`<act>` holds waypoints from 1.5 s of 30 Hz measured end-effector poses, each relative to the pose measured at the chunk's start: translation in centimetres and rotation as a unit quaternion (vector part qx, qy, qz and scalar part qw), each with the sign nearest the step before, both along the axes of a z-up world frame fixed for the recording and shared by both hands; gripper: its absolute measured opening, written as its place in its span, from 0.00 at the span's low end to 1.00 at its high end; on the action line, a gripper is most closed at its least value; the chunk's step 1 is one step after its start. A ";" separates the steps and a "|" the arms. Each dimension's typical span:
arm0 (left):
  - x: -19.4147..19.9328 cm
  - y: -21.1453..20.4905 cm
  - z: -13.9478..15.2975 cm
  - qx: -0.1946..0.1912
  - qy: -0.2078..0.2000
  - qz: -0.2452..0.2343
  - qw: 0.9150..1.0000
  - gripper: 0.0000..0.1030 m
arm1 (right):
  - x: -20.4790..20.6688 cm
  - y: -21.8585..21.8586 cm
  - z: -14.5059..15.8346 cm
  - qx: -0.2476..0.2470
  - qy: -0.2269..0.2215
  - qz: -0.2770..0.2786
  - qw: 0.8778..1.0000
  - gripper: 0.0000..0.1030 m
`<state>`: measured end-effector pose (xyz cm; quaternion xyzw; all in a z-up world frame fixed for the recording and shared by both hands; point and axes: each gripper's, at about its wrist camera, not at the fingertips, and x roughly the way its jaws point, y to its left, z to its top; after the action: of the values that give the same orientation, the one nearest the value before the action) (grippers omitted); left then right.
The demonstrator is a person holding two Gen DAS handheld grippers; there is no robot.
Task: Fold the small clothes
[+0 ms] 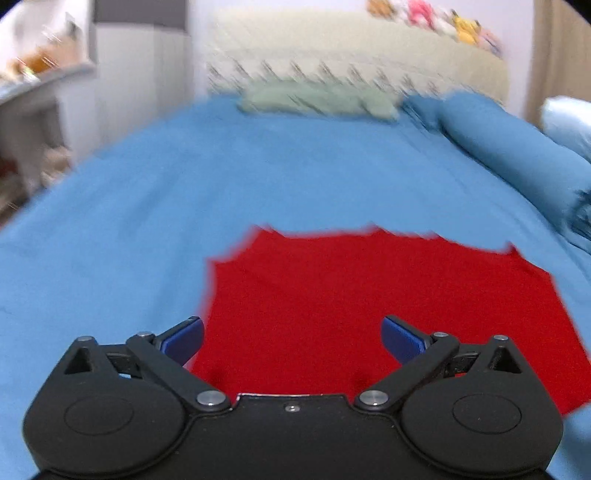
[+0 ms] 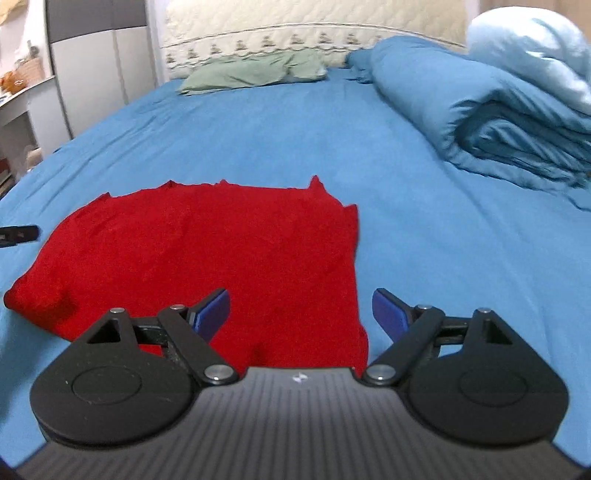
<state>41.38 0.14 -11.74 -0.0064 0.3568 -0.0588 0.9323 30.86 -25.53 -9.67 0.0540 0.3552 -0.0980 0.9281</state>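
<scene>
A small red garment (image 1: 376, 306) lies spread flat on the blue bed sheet (image 1: 147, 206); it also shows in the right wrist view (image 2: 207, 254). My left gripper (image 1: 291, 336) is open and empty, hovering over the garment's near left part. My right gripper (image 2: 301, 314) is open and empty over the garment's near right edge. A dark tip of the left gripper (image 2: 18, 234) shows at the far left of the right wrist view. The left wrist view is motion-blurred.
A folded blue duvet (image 2: 491, 110) lies along the bed's right side with a pale blue one (image 2: 535, 48) behind it. A green pillow (image 2: 255, 72) rests at the cream headboard (image 2: 314, 26). A white shelf and wardrobe (image 2: 88, 66) stand left of the bed.
</scene>
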 end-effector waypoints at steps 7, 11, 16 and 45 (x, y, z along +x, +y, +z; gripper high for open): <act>-0.9 -4.5 -2.0 -0.009 0.017 -0.035 0.999 1.00 | -2.4 0.6 -4.0 0.105 0.008 -0.127 0.986 0.95; -0.1 -5.5 -3.4 -0.010 0.024 -0.048 0.999 1.00 | -2.9 -0.1 -6.2 0.129 -0.027 -0.176 0.976 0.93; 0.8 -5.2 -4.3 -0.020 0.037 -0.044 0.998 1.00 | -2.6 -1.3 -7.6 0.154 -0.082 -0.186 0.967 0.90; 1.4 10.0 -4.4 0.021 0.151 0.023 0.988 1.00 | 14.4 25.3 2.0 0.082 -0.066 0.310 0.945 0.20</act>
<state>42.78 10.14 -16.17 -0.0036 0.4945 -0.0281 0.8687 45.31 -0.19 -7.71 0.0232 0.2989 0.2279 0.9264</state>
